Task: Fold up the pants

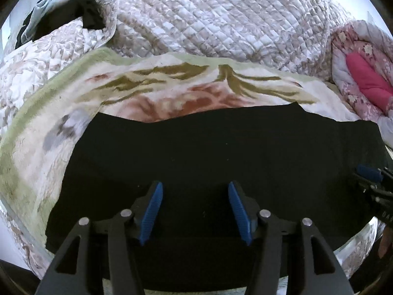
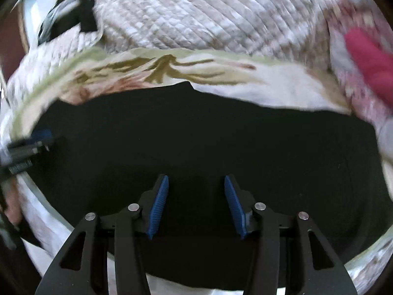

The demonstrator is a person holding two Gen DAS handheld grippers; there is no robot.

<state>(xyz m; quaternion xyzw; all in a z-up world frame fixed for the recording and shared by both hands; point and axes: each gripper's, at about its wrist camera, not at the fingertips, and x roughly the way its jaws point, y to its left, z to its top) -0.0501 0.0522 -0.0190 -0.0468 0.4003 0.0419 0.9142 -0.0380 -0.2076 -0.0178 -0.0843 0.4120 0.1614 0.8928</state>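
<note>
Black pants lie flat across a floral blanket on a bed, filling the lower half of both views. Over the near part of the pants hangs my left gripper, open, with only black cloth showing between its blue pads. My right gripper is open too, above the pants further to the right, and nothing sits between its pads. Each gripper shows at the edge of the other's view: the right gripper at the far right, the left gripper at the far left. The right wrist view is blurred.
A quilted white and beige bedspread rises behind the blanket. A pink floral quilt with a magenta lining lies bunched at the right. Dark and pale blue clothes are piled at the back left.
</note>
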